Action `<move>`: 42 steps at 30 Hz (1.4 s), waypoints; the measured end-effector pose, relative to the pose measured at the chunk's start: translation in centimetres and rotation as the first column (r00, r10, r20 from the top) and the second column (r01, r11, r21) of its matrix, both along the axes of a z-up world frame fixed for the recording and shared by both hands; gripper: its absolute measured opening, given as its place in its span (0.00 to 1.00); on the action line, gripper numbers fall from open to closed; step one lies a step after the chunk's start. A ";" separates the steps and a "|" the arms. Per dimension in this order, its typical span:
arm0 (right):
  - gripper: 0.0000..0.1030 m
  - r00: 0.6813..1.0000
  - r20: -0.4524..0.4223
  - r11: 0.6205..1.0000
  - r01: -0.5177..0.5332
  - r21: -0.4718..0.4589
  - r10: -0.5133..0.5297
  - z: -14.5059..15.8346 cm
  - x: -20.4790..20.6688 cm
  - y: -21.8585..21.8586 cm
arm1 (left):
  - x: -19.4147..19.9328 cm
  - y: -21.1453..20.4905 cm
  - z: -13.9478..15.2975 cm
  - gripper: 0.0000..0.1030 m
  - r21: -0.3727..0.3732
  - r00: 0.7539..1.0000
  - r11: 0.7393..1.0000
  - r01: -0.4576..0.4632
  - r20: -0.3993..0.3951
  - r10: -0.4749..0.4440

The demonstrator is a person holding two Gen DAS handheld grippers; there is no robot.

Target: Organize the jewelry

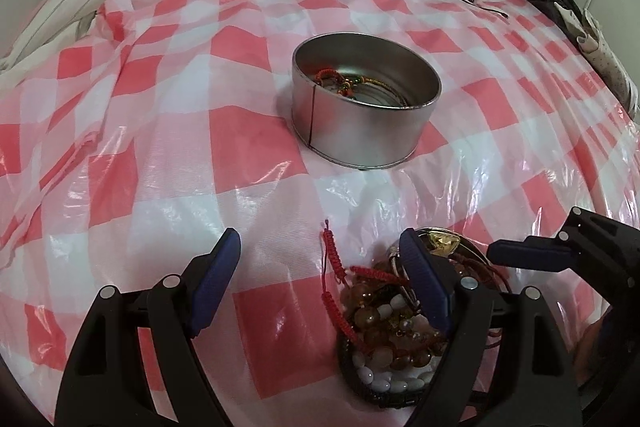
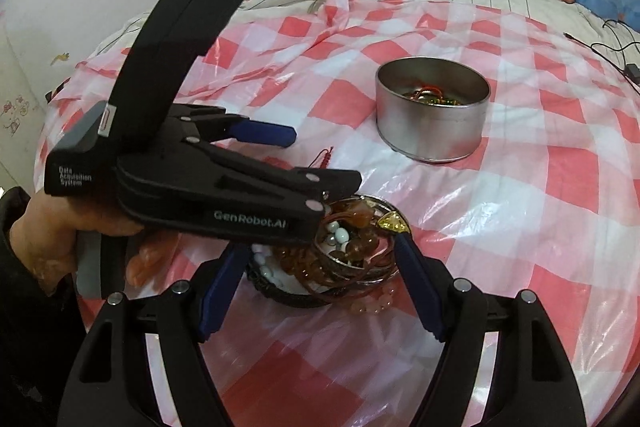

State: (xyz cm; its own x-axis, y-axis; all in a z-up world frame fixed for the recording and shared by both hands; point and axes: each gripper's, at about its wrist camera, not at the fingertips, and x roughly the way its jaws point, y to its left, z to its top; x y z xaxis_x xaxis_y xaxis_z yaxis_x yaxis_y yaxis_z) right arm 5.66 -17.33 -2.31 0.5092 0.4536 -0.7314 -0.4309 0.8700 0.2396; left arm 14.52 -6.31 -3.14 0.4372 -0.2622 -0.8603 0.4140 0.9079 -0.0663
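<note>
Jewelry pile (image 2: 340, 251) sits between spread right claw (image 2: 320, 287) pads.

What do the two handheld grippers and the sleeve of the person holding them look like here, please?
Both the left gripper and the right gripper are matte black with silver rivets and blue pads. The left one has a grey grip and white lettering: "GenRobot.AI" and "Data Acquisition System". The sleeve is dark.

Left tongs (image 1: 326, 285) spread above bead pile (image 1: 394, 331), silver tin (image 1: 366, 99) beyond, contents perhaps corded bracelets.
</note>
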 end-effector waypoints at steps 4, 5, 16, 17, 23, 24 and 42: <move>0.44 1.000 -0.002 1.000 0.005 -0.003 -0.005 -0.3 0.1 0.0 | 0.1 0.5 -0.1 0.17 -0.019 0.999 1.000 0.003 -0.033 -0.004; 0.41 1.000 -0.004 1.000 0.012 -0.002 -0.012 -0.3 0.2 -0.1 | 0.2 0.7 -0.1 0.09 -0.026 0.999 1.000 0.002 -0.036 -0.003; 0.16 0.987 -0.069 0.963 0.159 0.219 -0.147 0.3 1.5 -5.2 | 0.7 3.8 2.1 0.02 -0.092 0.997 0.993 -0.075 0.019 0.077; 0.16 0.983 -0.089 0.947 0.177 0.267 -0.159 0.1 1.7 -6.1 | 0.9 4.1 2.1 0.02 -0.094 0.996 0.992 -0.082 0.017 0.084; 0.17 0.982 -0.153 0.921 0.157 0.356 -0.108 -0.2 2.1 -6.7 | 1.1 4.2 1.8 0.02 -0.056 0.996 0.995 -0.088 0.017 0.089; 0.17 0.981 -0.187 0.922 0.123 0.367 -0.056 -0.6 2.4 -6.1 | 1.1 4.2 1.7 0.02 -0.051 0.996 0.995 -0.089 0.015 0.090; 0.58 0.954 -0.194 0.889 0.286 0.357 -0.229 -0.3 2.9 -9.1 | 1.5 4.7 0.0 0.08 -0.041 0.996 0.995 -0.092 -0.017 0.092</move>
